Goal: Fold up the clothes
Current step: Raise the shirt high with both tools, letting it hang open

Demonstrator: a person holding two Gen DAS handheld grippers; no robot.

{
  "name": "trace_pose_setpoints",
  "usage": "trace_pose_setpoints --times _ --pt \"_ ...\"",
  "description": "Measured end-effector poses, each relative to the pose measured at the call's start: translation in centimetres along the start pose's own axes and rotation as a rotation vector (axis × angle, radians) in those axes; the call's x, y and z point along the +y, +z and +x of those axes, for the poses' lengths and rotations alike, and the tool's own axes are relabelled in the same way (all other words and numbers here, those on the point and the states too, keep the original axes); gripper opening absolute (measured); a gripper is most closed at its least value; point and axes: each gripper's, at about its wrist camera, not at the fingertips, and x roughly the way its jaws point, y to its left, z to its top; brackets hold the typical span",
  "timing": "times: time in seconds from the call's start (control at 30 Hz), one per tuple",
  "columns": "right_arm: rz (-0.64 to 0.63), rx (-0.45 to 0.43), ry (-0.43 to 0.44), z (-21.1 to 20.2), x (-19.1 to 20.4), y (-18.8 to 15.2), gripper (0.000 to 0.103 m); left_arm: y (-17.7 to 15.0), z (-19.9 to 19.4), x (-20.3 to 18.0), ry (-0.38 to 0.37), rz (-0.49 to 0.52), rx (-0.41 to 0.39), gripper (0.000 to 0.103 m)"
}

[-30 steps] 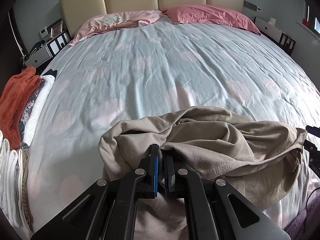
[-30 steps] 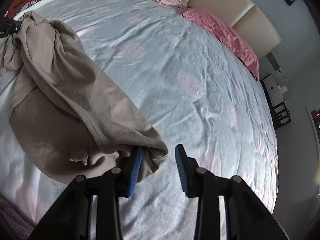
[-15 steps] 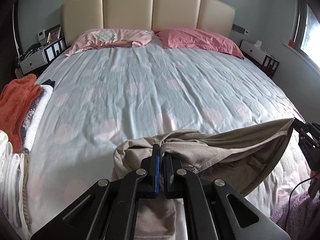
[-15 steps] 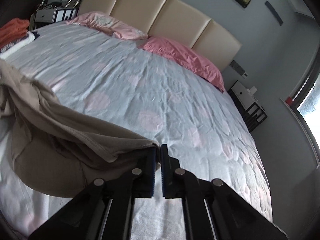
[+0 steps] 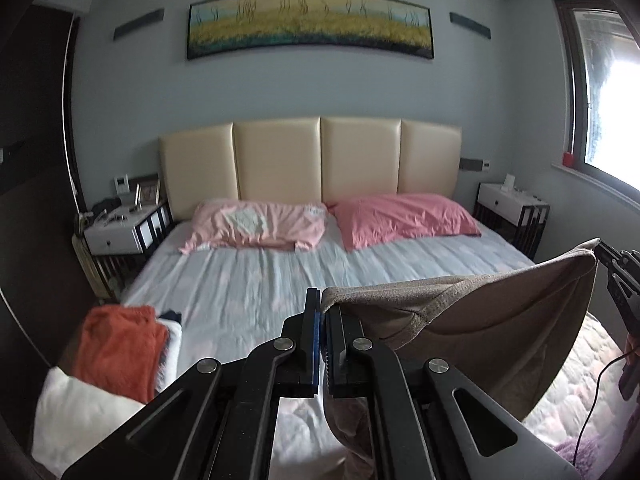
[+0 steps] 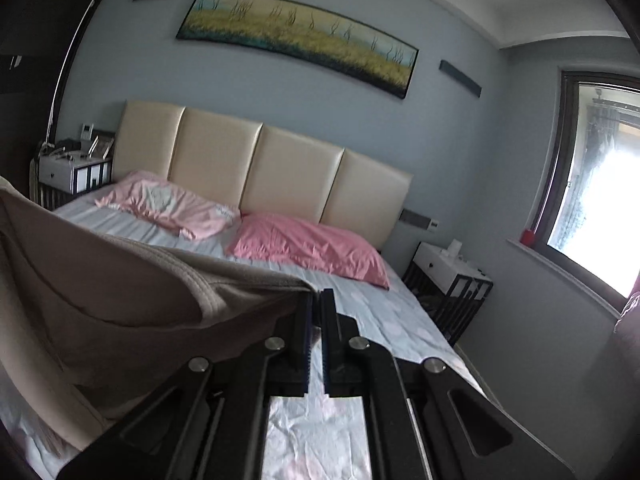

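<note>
You are holding the beige knit garment (image 5: 492, 320) up in the air above the foot of the wide bed with the pale blue, pink-spotted sheet (image 5: 260, 280), stretched between your two grippers. Your left gripper (image 5: 322, 308) is pinching one corner of the garment's ribbed hem, its jaws pressed together on the cloth with only a thin slit between the blue pads. Your right gripper (image 6: 316, 304) is gripping the opposite corner, jaws likewise closed on the fabric edge. In the left wrist view the right gripper (image 5: 600, 250) is showing at the far end of the garment, well to the right of the bed's centre.

The garment is hanging in a slack curve between the two corners, its top hem running roughly level and the body drooping below toward the sheet; whether its lowest part is touching the bed cannot be told. In the right wrist view the garment (image 6: 100, 300) is filling the lower left, over the left half of the bed.

At the head of the bed, two pink pillows (image 5: 332, 224) are lying side by side against the cream padded headboard (image 5: 312, 160). On the bed's left edge, near the foot, a stack of folded clothes topped by an orange fleece piece (image 5: 120, 344) is sitting, with white folded pieces (image 5: 76, 420) just in front of it.
</note>
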Motion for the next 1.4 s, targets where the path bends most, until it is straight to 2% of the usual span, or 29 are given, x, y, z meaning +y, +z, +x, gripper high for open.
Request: trace_pose_setpoints --times 0.07,0.2,0.33,0.5,0.77,0.87,1.0,1.2,1.4 --pt "0.007 -0.062 -0.028 -2.2 -0.7 2.3 0.003 2.3 -3.0 -0.2 0.003 0.022 -0.068 0.002" --pt "0.053 -0.168 -0.099 -6.4 -2.5 5.5 0.003 4.8 -8.2 -0.3 -0.018 0.045 -0.178 0.002" --pt "0.122 -0.235 -0.103 -9.8 -4.5 6.9 0.003 4.2 -11.0 0.1 -0.026 0.046 -0.238 0.002" --pt "0.164 -0.32 -0.129 -14.4 -5.9 6.4 0.003 2.0 -13.9 0.5 -0.056 0.038 -0.312 0.002" --pt "0.202 -0.362 -0.135 -18.4 -6.7 4.9 0.003 -0.2 -17.3 0.5 -0.131 0.051 -0.344 0.002" --pt "0.189 -0.35 -0.133 -17.8 -6.0 4.1 0.003 -0.7 -14.6 0.5 -0.122 0.045 -0.282 0.002" --pt "0.171 -0.275 -0.112 -14.2 -4.4 2.8 0.003 -1.4 -10.4 0.6 -0.104 0.04 -0.2 0.002" --pt "0.158 -0.111 -0.076 -5.7 -2.5 0.4 0.003 -2.2 -1.4 0.2 -0.058 0.044 -0.081 0.002" --pt "0.128 0.021 -0.074 4.4 -0.2 -1.0 0.003 -3.1 8.0 -0.2 -0.003 0.052 0.038 0.002"
